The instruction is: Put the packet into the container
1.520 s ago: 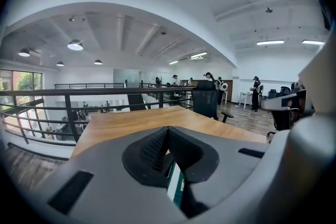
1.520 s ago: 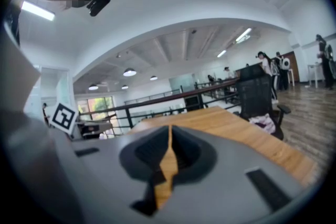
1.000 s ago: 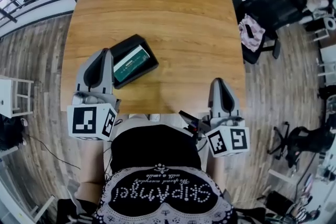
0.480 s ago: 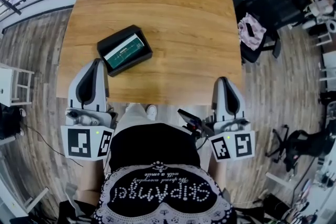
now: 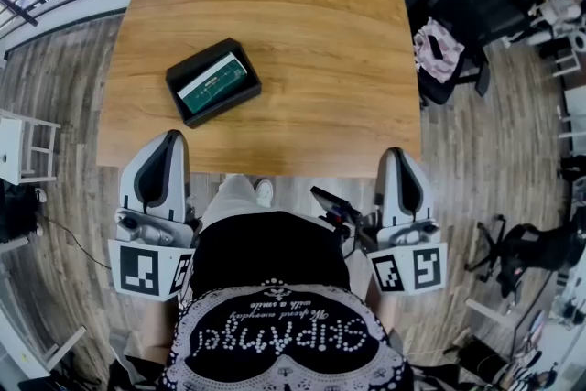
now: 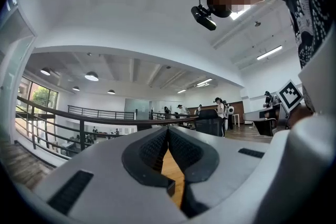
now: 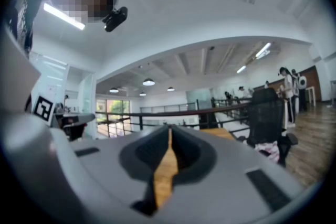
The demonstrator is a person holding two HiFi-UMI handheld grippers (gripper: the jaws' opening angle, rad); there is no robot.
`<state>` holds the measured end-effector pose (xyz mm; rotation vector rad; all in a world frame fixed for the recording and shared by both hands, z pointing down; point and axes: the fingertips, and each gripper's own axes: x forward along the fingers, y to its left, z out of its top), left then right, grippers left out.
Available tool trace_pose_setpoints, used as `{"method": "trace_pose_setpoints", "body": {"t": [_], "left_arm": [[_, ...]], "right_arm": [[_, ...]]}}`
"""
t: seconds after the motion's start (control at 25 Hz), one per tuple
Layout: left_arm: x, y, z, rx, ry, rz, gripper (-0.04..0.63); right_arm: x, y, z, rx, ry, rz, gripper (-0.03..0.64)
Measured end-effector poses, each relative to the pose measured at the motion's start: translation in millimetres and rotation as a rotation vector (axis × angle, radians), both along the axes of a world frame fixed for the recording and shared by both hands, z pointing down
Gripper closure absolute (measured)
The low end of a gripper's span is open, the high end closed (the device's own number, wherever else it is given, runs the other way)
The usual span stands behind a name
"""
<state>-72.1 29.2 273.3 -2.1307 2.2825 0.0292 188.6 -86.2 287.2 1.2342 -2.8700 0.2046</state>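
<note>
Packet [image 5: 214,80] lies flat inside container [image 5: 176,74] on table [image 5: 311,23], job apparently done | left gripper [image 5: 167,136] jaws together, empty | right gripper [image 5: 396,152] looks closed too, empty | both held off the near edge, nothing left to carry

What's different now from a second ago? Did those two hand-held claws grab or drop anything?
Both pulled back toward the person: the left gripper drew away from beside the container, and the right gripper backed off the table edge. Nothing was grabbed or released; both are shut and empty. The packet lies in the container as before.
</note>
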Motion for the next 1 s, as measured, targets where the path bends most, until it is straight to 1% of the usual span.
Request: {"method": "trace_pose_setpoints", "body": {"t": [0.08,0.16,0.28,0.44,0.56,0.68,0.84,1.0], "left_arm": [[1,5,4,-0.008,-0.009,0.008,0.566],[2,8,6,-0.005,-0.002,0.018,0.566],[4,13,13,-0.012,0.024,0.018,0.566],[6,17,28,-0.053,0.075,-0.004,0.566],[10,15,31,-0.037,0.098,0.005,0.566],[13,15,36,-0.048,0.105,0.007,0.566],[18,17,37,-0.043,0.140,0.007,0.566],[19,16,39,-0.044,0.138,0.013,0.566]], "right_arm": [[2,3,3,0.003,0.004,0.002,0.577],[3,6,6,-0.001,0.009,0.001,0.577],[2,11,13,-0.009,0.019,-0.006,0.577],[1,16,18,-0.013,0.033,-0.012,0.577],[1,17,24,-0.028,0.037,-0.015,0.577],[-1,19,30,-0.050,0.041,-0.017,0.577],[-1,21,34,-0.068,0.042,-0.020,0.577],[-2,19,34,-0.067,0.043,-0.020,0.577]]}}
